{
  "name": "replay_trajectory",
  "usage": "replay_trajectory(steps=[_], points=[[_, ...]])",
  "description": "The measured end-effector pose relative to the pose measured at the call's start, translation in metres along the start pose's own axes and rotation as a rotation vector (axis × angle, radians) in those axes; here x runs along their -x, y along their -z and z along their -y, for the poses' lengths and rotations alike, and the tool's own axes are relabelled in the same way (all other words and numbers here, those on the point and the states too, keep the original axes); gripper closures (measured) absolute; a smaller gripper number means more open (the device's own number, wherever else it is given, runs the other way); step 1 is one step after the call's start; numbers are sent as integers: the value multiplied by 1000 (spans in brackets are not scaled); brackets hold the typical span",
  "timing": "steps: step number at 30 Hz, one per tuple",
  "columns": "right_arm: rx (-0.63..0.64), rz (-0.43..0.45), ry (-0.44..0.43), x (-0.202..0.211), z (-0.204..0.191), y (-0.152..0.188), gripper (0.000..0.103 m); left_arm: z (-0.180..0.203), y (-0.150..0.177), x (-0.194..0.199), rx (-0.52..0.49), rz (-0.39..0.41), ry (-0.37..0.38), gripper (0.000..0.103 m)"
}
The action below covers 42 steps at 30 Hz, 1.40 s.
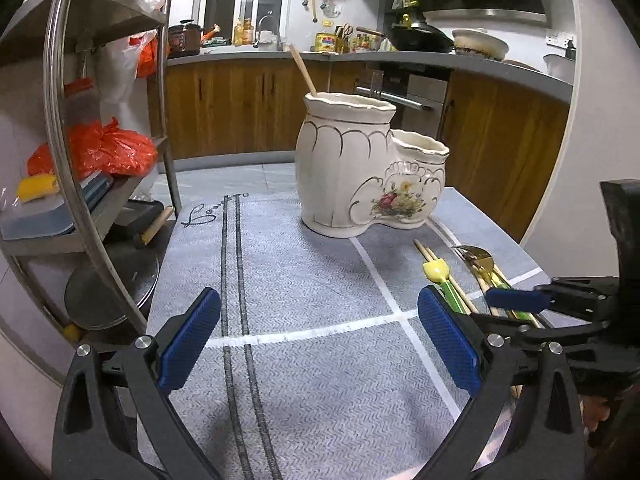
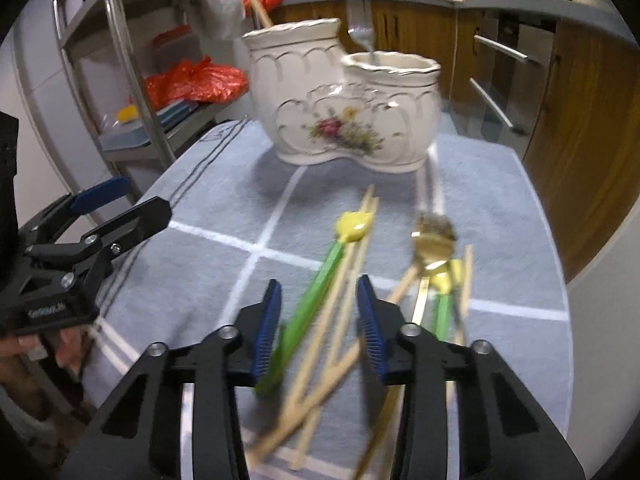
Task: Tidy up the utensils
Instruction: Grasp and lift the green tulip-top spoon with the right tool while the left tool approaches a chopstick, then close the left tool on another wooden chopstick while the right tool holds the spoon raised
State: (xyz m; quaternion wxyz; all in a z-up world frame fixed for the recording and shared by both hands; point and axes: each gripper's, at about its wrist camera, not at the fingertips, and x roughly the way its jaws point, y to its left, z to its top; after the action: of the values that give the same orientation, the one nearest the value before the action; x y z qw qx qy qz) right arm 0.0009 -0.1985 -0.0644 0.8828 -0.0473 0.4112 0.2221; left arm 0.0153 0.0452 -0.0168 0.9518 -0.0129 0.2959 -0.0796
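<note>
My left gripper (image 1: pixel 320 344) hangs with jaws spread wide over bare cloth (image 1: pixel 312 272), nothing between them. My right gripper (image 2: pixel 318 320) is parted around a green-handled utensil (image 2: pixel 316 292) and wooden chopsticks (image 2: pixel 352 280); I cannot tell whether the pads touch them. Gold spoons (image 2: pixel 434 240) lie at its 1 o'clock. The ceramic holder (image 2: pixel 340 108) stands at 12 o'clock, a chopstick (image 1: pixel 303 70) and fork (image 2: pixel 362 36) already inside.

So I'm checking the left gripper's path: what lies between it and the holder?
Only bare cloth, in the left wrist view. The left gripper hangs open over it, and the holder stands beyond.
</note>
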Motion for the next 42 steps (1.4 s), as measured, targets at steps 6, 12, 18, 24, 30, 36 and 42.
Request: replay_trajectory(steps=[6,12,18,24,30,36,42], points=[[7,-53,52,-10,-15,-5,77,-1,1,8,-3,11,67,6],[-24,-75,103,-15,-12,-8,78,-13,0,17,36,31,95,6],[-10,-83,143,-29,-12,-18,82,-15,0,19,41,36,103,6],[-11,-51,129,-29,-4,-18,93,-14,3,18,20,35,91,6],[-56,111,44,7,12,-17,93,-6,6,13,-15,13,72,6],[-107,308,6,54,45,-20,93,14,8,4,-22,-45,86,6],[-124,437,19,74,81,-32,93,49,0,-5,-83,-84,62,6]])
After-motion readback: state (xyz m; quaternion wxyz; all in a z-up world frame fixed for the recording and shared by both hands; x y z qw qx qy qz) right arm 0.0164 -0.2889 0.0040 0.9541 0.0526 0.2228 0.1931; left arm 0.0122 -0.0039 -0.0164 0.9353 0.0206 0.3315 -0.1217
